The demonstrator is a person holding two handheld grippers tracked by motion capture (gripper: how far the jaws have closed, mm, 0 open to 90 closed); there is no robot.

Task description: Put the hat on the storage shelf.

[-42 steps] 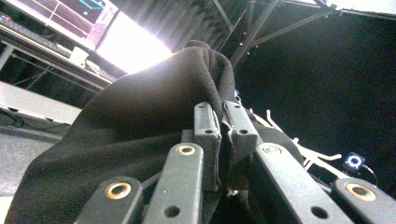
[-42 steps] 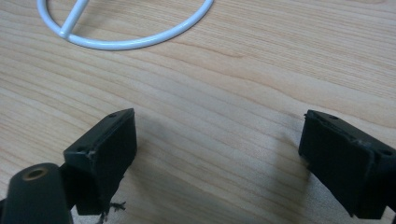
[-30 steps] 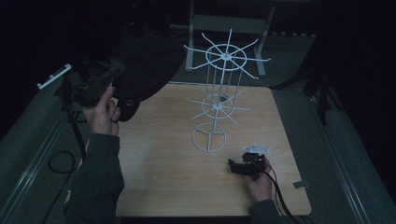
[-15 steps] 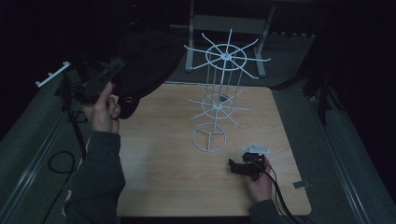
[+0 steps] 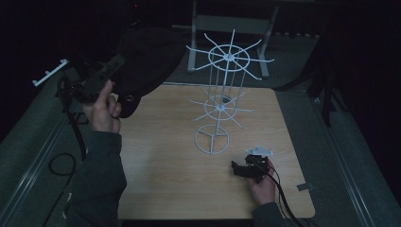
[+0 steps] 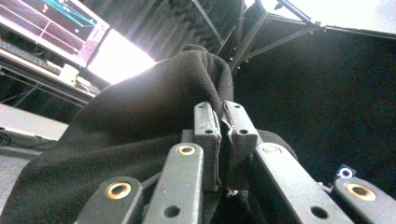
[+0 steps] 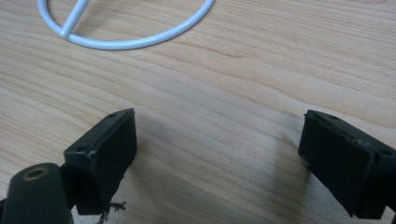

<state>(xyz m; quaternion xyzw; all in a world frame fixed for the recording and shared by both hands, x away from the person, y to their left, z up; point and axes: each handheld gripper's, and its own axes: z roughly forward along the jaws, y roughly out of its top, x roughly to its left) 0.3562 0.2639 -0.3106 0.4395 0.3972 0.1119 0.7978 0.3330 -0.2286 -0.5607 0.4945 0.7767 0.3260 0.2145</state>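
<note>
A: Item one, left gripper (image 6: pixel 223 122)?
B: Jaws clenched on a fold of black cloth (image 6: pixel 140 121). Seen from above, the left gripper (image 5: pixel 111 66) is held up off the table's far left corner, the cloth (image 5: pixel 149 54) hanging from it over the edge.

A: Right gripper (image 7: pixel 219 154)?
B: Released, jaws wide apart with bare wood between them. It rests low on the table (image 5: pixel 165 184) near the right front, in the right hand (image 5: pixel 262 187).

A: Surface?
B: Light wood-grain tabletop, rounded corners. A white wire rack (image 5: pixel 222 101) stands mid-table, two spoked tiers above a ring base (image 7: pixel 126 32), the base just beyond the right gripper.

A: Room?
B: Dark; grey floor around the table, a metal frame (image 5: pixel 231 23) behind it. The left gripper view shows a lit screen (image 6: pixel 56 23) at upper left.

A: Writing, labels?
B: Screen lines too small to read
</note>
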